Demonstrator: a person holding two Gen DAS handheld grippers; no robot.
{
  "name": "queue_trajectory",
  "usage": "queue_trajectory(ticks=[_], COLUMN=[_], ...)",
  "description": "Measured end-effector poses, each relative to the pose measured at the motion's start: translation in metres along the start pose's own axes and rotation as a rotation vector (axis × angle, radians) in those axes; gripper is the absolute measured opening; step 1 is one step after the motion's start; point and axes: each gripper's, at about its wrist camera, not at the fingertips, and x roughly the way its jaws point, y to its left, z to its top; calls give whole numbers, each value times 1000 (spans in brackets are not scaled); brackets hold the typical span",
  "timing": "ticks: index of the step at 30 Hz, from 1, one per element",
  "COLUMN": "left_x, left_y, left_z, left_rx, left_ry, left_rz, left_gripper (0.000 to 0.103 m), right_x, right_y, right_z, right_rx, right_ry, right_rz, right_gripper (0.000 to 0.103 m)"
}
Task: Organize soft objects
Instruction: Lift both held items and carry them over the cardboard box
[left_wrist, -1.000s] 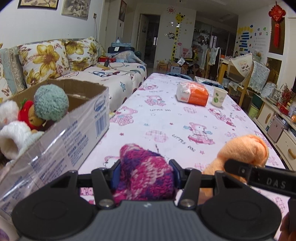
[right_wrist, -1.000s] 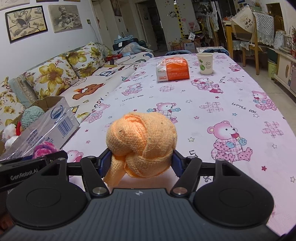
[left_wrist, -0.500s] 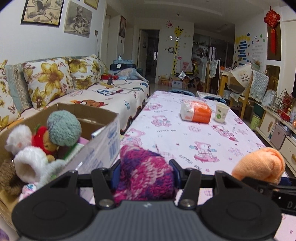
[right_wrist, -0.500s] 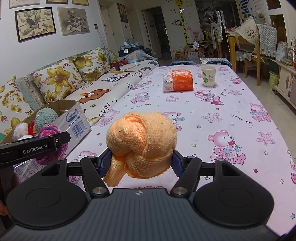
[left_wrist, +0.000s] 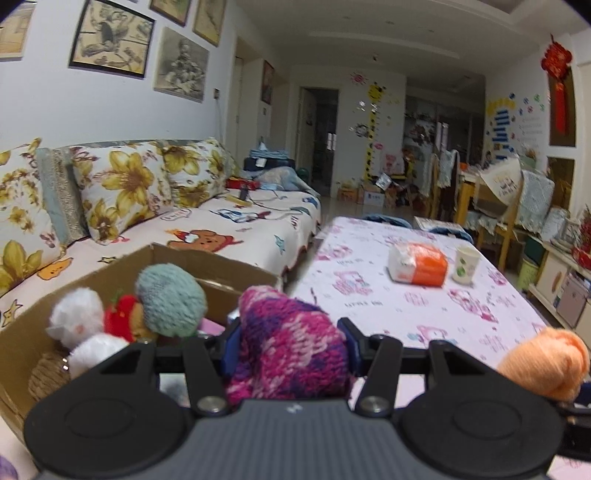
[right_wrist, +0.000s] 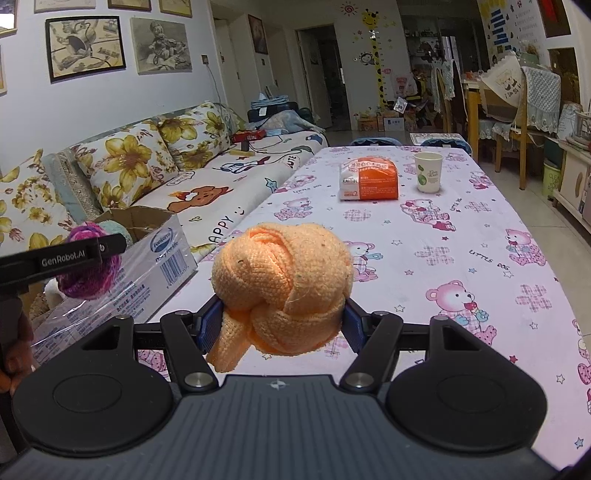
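Even indoor light, soft shadows; left view slightly motion-blurred, right view sharp; fisheye bending, dark corners

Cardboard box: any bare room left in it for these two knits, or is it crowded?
The cardboard box is crowded at its near-left end, where the teal ball, white plush and red toy are piled. Its far-right part, behind the teal ball, looks freer. The tablecloth is bare between the orange pack and the orange knit.

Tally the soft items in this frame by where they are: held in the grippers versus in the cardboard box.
Held in grippers: 2, purple knit ball and orange knit ball.
In cardboard box: at least 4, teal ball, red toy, two white balls.
Total: at least 6.
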Motion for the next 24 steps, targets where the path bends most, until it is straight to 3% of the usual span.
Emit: queue_trajectory(ticks=[13, 24], left_x=[6, 16], left_y=[31, 70], left_z=[18, 31], left_rx=[-67, -157], left_ry=[-51, -70], left_rz=[79, 146], left_gripper=[53, 53], right_x=[4, 17], right_y=[2, 18], right_z=[7, 22], right_rx=[-54, -71], right_ry=[-14, -28], right_rz=[50, 168], right_gripper=[81, 81])
